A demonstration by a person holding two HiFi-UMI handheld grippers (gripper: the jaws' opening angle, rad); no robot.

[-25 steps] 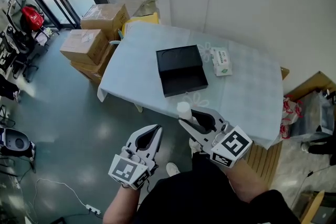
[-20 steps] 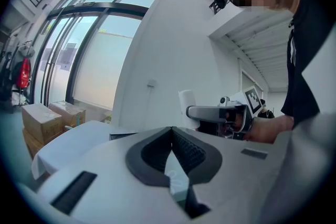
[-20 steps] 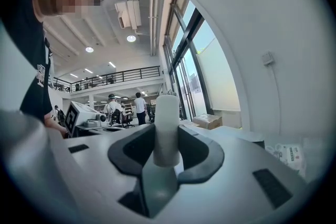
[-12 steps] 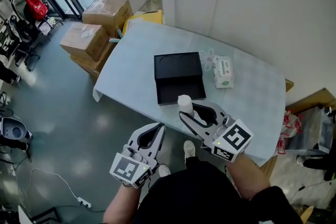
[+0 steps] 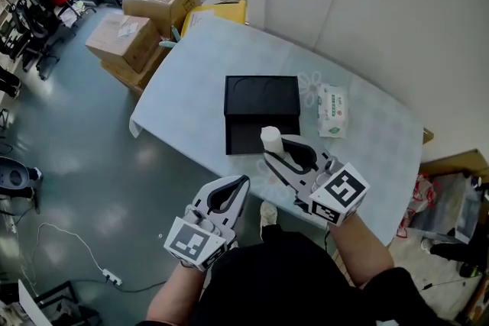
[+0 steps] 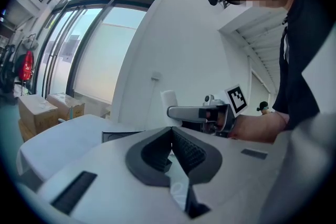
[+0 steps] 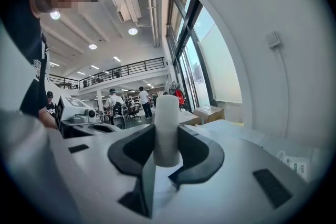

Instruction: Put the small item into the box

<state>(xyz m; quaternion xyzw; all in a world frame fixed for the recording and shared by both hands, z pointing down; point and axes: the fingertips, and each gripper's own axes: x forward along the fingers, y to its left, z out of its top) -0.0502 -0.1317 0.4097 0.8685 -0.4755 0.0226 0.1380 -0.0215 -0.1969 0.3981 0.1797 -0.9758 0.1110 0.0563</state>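
Observation:
A small white cylinder (image 5: 270,140) stands upright between the jaws of my right gripper (image 5: 276,152), which is shut on it; in the right gripper view the cylinder (image 7: 167,129) fills the gap at the right gripper (image 7: 167,140). It hangs over the near edge of the open black box (image 5: 258,115) on the table. My left gripper (image 5: 237,188) is lower and nearer, off the table, shut with nothing in it. In the left gripper view the left gripper (image 6: 170,136) has its pads together, with the cylinder (image 6: 169,98) and the right gripper (image 6: 181,112) beyond.
The pale blue table (image 5: 191,80) holds a white and green pack (image 5: 331,109) right of the box. Cardboard boxes (image 5: 141,19) stack beyond its far left corner. A white wall (image 5: 397,27) runs behind. Grey floor (image 5: 84,141) lies to the left.
Both grippers have come closer to the table. The right gripper with the cylinder now reaches the box's near edge; it was short of the table a second ago.

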